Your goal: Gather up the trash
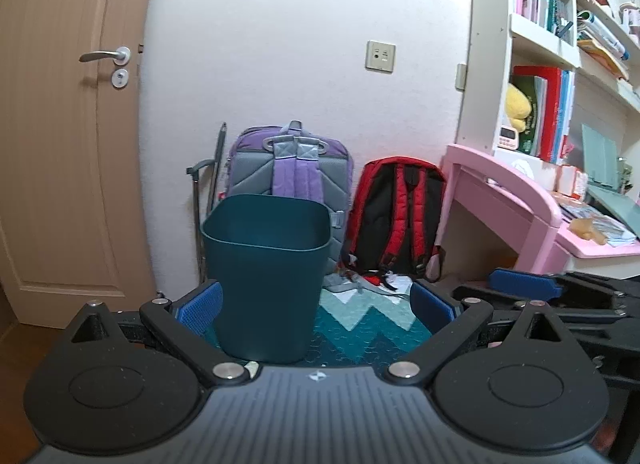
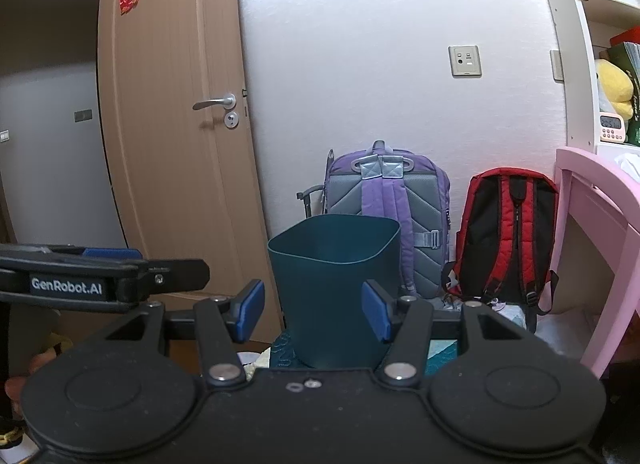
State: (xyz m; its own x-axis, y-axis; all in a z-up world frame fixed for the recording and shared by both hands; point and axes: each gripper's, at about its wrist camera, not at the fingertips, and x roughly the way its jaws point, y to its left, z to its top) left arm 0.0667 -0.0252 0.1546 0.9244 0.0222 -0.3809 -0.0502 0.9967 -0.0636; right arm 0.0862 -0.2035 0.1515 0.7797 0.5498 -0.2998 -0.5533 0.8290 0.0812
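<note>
Two handheld grippers are facing a dark teal bin point(image 1: 266, 276) that is standing upright on a patterned teal quilt point(image 1: 372, 324), apparently set out to receive the trash. The left gripper point(image 1: 316, 304) is holding its jaws wide apart, clamped on nothing, with the bin sitting just beyond and toward the left jaw. The right gripper point(image 2: 314, 314) is likewise keeping its jaws apart and empty, the bin showing ahead between them, nearer the right one. From this low angle the bin's inside is showing only bare wall near the rim; whether anything is lying at the bottom cannot be told. Behind the bin, a purple backpack point(image 1: 290, 168) and a red backpack point(image 1: 400, 216) are leaning against the wall, beside a pink tabletop point(image 1: 520, 192).
</note>
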